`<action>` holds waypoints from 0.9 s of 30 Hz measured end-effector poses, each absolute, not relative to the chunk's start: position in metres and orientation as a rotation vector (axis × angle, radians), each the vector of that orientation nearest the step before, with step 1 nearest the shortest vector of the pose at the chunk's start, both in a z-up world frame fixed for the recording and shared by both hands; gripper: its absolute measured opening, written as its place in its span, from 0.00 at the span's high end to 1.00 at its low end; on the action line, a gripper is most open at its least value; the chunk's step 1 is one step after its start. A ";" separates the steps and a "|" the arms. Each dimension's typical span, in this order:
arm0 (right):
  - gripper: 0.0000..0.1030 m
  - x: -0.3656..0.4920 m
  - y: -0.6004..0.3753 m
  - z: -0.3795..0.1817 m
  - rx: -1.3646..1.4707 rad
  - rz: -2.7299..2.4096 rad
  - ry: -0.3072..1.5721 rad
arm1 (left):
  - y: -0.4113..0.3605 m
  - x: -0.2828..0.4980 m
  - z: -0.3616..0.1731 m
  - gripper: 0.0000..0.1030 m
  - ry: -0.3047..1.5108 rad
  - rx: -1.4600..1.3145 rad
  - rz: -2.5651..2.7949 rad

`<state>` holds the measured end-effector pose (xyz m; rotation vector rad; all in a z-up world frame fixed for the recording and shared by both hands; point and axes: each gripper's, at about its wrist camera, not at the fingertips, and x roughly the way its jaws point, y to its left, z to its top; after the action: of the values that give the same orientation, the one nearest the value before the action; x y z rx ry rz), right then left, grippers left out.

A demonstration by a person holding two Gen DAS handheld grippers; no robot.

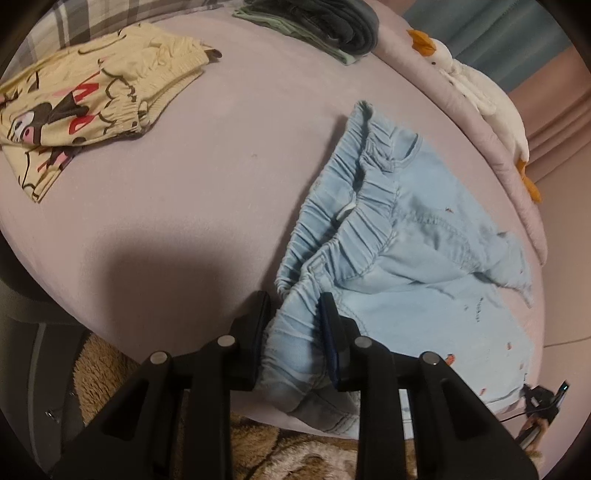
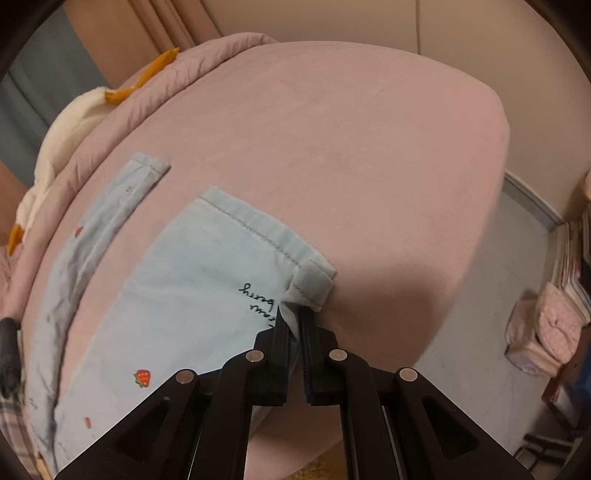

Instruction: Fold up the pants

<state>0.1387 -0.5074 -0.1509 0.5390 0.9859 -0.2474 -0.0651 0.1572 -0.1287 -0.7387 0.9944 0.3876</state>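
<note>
Light blue pants (image 1: 417, 236) with small strawberry prints lie spread on the pink bed (image 1: 207, 177). In the left wrist view my left gripper (image 1: 295, 306) is shut on the gathered elastic waistband at the bed's near edge. In the right wrist view the two legs (image 2: 192, 288) lie flat and apart, their hems pointing away. My right gripper (image 2: 293, 314) is shut on the near corner of the nearer leg's hem, which is folded up there.
Folded yellow cartoon-print pants (image 1: 85, 107) lie at the far left of the bed. A dark and green clothes stack (image 1: 321, 26) sits at the far edge. A white goose plush (image 1: 476, 92) lies along the pink bolster. Floor, a pink bundle (image 2: 543, 328) and books are on the right.
</note>
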 end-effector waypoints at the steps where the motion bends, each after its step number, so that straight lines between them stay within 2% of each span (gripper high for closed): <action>1: 0.94 0.137 -0.511 -0.146 0.546 -0.251 0.973 | 0.157 -0.065 -0.128 0.72 0.995 -0.736 0.387; 4: 0.94 0.136 -0.511 -0.138 0.539 -0.240 0.943 | 0.155 -0.063 -0.133 0.71 1.008 -0.714 0.399; 8: 0.94 0.136 -0.515 -0.159 0.585 -0.244 0.977 | 0.153 -0.066 -0.122 0.72 0.987 -0.713 0.403; 13: 0.96 0.126 -0.506 -0.134 0.525 -0.246 0.888 | 0.149 -0.072 -0.116 0.72 0.988 -0.701 0.407; 19: 0.98 0.129 -0.517 -0.167 0.595 -0.266 0.948 | 0.148 -0.065 -0.133 0.70 1.026 -0.668 0.428; 27: 0.98 0.129 -0.517 -0.159 0.563 -0.314 0.946 | 0.154 -0.062 -0.134 0.67 1.033 -0.666 0.426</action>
<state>0.1289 -0.5166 -0.1585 0.5629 0.9462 -0.3137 -0.0618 0.1539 -0.1345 -0.6663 1.0329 0.4258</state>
